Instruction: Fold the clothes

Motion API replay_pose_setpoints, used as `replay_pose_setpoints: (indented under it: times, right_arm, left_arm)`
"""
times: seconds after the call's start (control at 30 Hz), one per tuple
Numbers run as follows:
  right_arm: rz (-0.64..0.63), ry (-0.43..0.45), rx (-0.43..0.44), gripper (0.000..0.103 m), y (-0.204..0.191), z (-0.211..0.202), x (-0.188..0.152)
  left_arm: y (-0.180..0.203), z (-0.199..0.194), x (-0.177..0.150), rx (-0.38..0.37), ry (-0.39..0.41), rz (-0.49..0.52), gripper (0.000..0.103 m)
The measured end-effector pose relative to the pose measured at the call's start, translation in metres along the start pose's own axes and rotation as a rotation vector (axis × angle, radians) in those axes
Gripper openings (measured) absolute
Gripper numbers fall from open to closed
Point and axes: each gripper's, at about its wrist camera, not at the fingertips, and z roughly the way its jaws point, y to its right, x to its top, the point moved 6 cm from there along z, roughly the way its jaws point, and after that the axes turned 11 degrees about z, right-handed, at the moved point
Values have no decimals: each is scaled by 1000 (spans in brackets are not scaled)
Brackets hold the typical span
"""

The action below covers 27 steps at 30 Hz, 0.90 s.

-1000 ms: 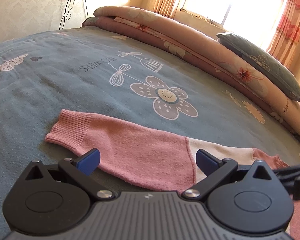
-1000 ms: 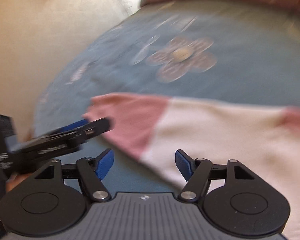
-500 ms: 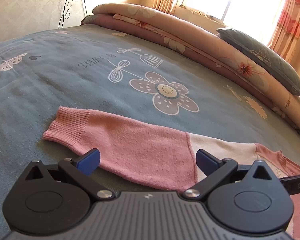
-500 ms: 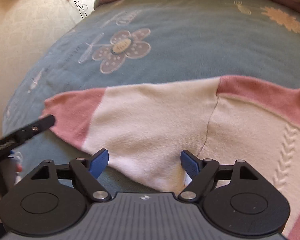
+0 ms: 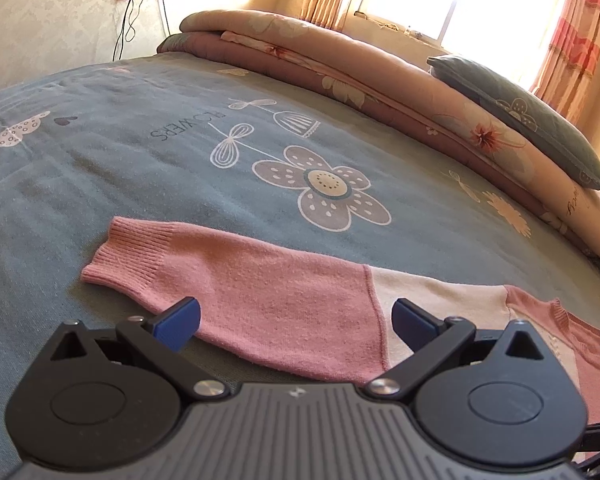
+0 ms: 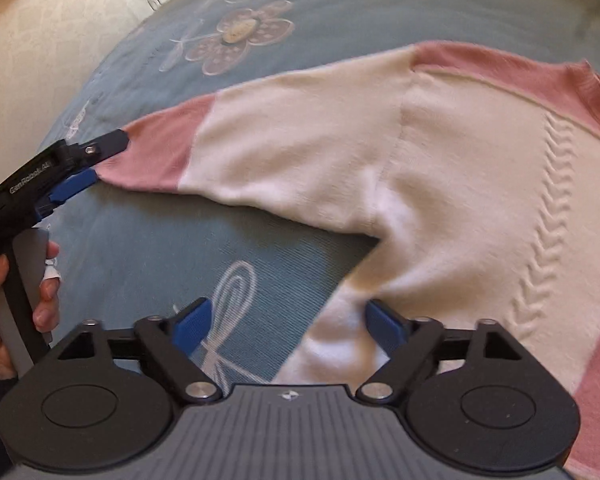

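Observation:
A pink and cream knit sweater lies flat on the blue-grey flowered bedspread. Its pink sleeve stretches leftward, ribbed cuff at the far end. My left gripper stands open just over the sleeve's near edge, nothing pinched; the right wrist view shows it as the left gripper at the sleeve's pink end, held by a hand. My right gripper hangs over the sweater's side edge below the armpit, its jaws opening, cream fabric between the pads but not pressed.
Rolled floral quilts and a grey pillow lie along the bed's far side under a bright window with curtains. A wall with dangling cables is at the far left.
The right gripper has swung right and down from the sleeve to the sweater's body edge, with its jaws wider. The left gripper has stayed put over the sleeve.

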Motion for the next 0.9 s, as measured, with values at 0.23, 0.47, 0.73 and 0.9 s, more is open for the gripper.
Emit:
replay_pose_setpoints:
  times: [0.23, 0.47, 0.73, 0.9]
  right_arm:
    - [12, 141, 5, 90, -1, -32, 26]
    - [44, 57, 103, 90, -5, -3, 24]
    - [-40, 254, -197, 90, -5, -18, 77]
    - [-67, 252, -318, 90, 4, 30, 104]
  left_arm:
    - [-1, 0, 1, -3, 3, -7, 101]
    - [-2, 1, 0, -5, -3, -5, 101]
    - [-5, 1, 0, 7, -10, -7, 101]
    - [-9, 0, 1, 17, -7, -9, 101]
